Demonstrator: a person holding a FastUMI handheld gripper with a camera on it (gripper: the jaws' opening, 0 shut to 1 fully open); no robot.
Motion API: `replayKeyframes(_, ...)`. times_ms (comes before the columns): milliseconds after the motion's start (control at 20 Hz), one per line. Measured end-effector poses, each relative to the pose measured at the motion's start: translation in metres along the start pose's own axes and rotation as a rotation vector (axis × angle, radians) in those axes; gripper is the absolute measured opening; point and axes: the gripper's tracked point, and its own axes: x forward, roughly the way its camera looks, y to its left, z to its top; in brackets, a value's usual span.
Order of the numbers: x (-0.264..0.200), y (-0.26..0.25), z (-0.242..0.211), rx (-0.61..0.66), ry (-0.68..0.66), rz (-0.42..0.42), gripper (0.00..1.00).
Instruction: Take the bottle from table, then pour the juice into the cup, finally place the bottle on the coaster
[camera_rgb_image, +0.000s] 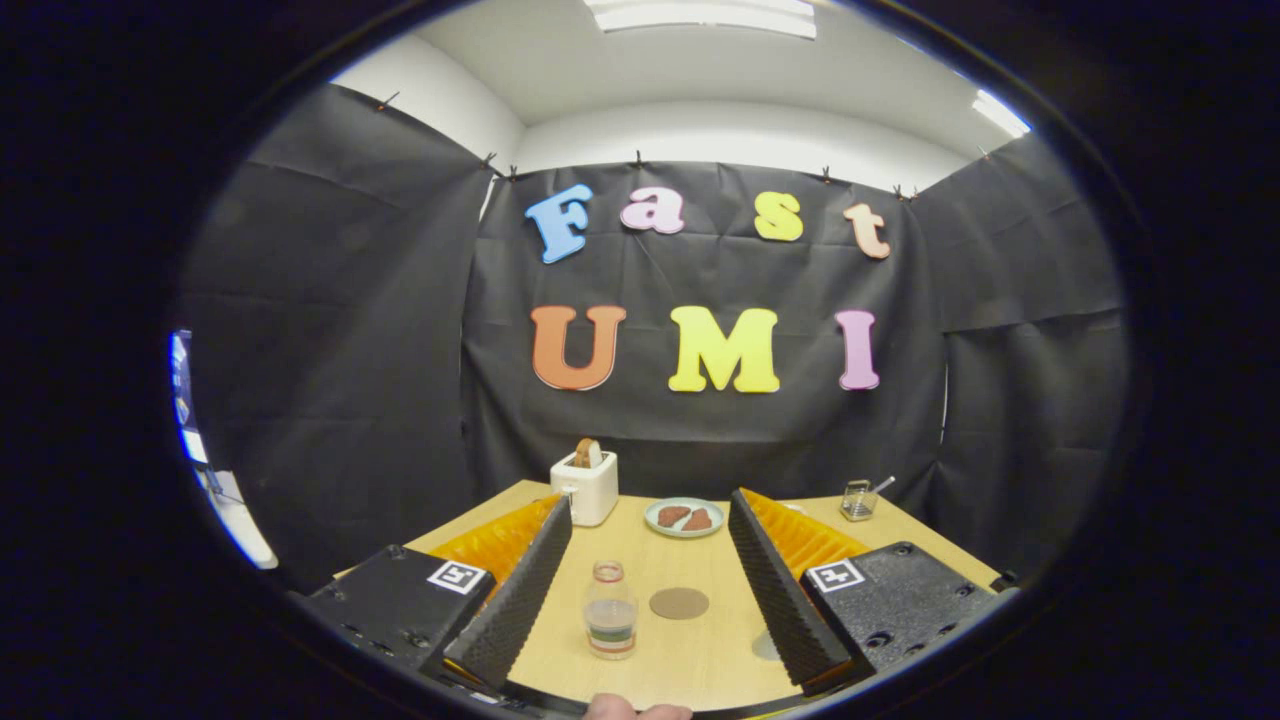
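Beyond the clear bottle (610, 610) with its striped label: brown round coaster (679, 603), pale wooden table (690, 660), white toaster (585, 487), pale green plate (684, 517) holding brown pieces.

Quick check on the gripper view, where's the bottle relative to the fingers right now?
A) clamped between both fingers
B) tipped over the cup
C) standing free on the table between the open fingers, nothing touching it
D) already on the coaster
C: the bottle stands upright on the table between the spread fingers of the gripper, with gaps on both sides, and the round coaster lies bare beside it.
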Motion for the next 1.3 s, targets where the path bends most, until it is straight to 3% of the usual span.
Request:
replayKeyframes(250, -0.010, 0.007, -0.006, -0.004, -0.045, 0.027, 1.00)
replayKeyframes(500, -0.004, 0.006, -0.048, 0.033, -0.063, 0.063, 1.00)
replayKeyframes(700, 0.013, 0.011, -0.094, 0.070, -0.018, 0.107, 1.00)
replayKeyframes(1300, 0.056, 0.020, -0.217, -0.023, 0.140, 0.075, 1.00)
